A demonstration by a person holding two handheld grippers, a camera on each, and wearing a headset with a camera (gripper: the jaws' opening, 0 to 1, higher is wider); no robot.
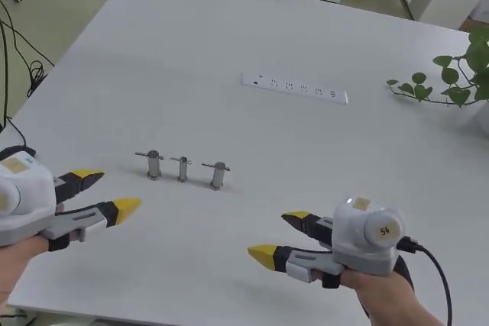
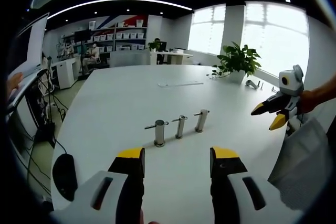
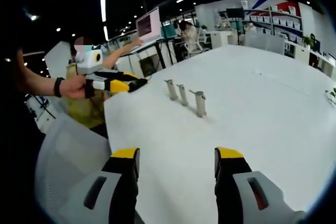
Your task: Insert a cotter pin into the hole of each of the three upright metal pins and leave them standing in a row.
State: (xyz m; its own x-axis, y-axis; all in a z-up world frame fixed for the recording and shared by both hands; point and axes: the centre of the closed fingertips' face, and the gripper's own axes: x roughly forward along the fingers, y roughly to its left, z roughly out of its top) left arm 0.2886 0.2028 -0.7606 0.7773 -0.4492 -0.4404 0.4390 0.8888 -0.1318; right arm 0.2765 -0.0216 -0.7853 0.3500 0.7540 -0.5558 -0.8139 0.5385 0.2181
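Head view shows three short upright grey metal pins [image 1: 182, 168] standing in a row on the white tabletop [image 1: 321, 51], each with a thin metal cotter pin [image 1: 215, 165] lying crosswise through its top. By that, all three insertions look done and nothing seems left. The left gripper [image 1: 118, 190], yellow-tipped jaws apart and empty, has the row near, straight ahead of its jaws. The right gripper [image 1: 267, 234], likewise spread and empty, has it ahead, farther off.
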